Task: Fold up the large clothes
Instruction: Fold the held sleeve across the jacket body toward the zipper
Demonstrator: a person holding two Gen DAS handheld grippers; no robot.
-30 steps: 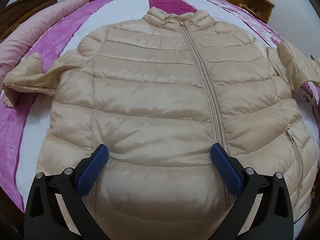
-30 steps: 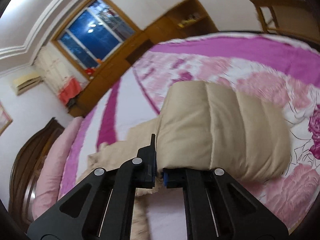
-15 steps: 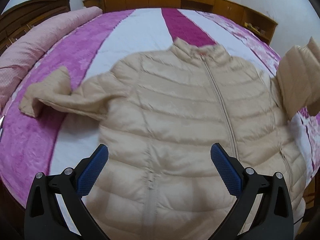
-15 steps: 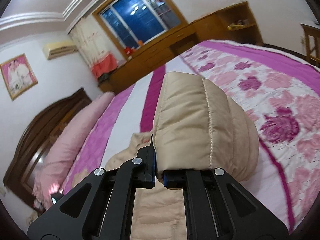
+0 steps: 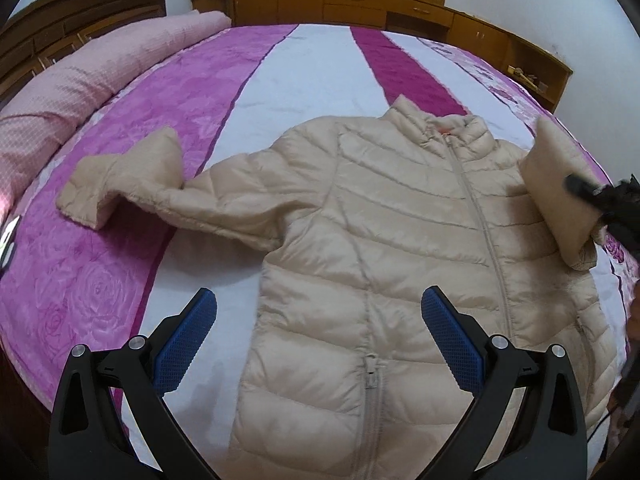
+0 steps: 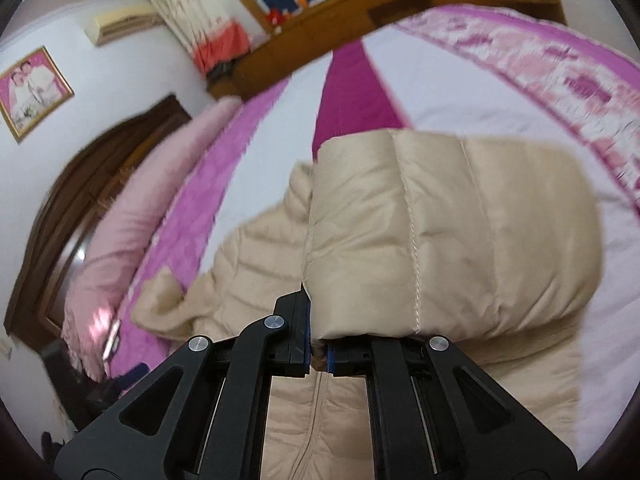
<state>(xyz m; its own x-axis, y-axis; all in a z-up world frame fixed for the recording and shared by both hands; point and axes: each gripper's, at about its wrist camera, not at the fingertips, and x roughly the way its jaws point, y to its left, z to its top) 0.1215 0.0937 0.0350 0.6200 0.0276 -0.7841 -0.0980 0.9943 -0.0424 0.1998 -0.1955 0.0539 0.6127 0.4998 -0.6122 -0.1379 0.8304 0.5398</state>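
Here, right gripper (image 6: 318, 354) clamped tight on the cuff end of the right sleeve (image 6: 444, 240), blue pads pressed almost together with only a thin fold of fabric between. Sleeve lifted off the bed (image 5: 312, 68) and held out over the chest of the puffer jacket (image 5: 400, 248), near the bed's right edge. Left gripper (image 5: 318, 340) spread wide, nothing between its pads, hovering above the jacket's lower left front, near the bed's near edge.

Beyond the tongs: jacket flat on its back, zipped, collar toward the far edge, hem toward the near edge. Left sleeve (image 5: 132, 184) stretched out toward the bed's left edge, cuff bent back on itself. Rolled pink blanket (image 5: 100, 76) along the far left edge, well apart from the jacket.

Probably very light, soft and springy: quilted down, likely to puff back open after a fold, so worth pressing down once laid. Shell looks smooth and shiny, likely slippery; best pinched at stitched seams, cuff, hem or collar rather than on a puffy panel. Next good hold for the free tongs, likely: the left sleeve's cuff.
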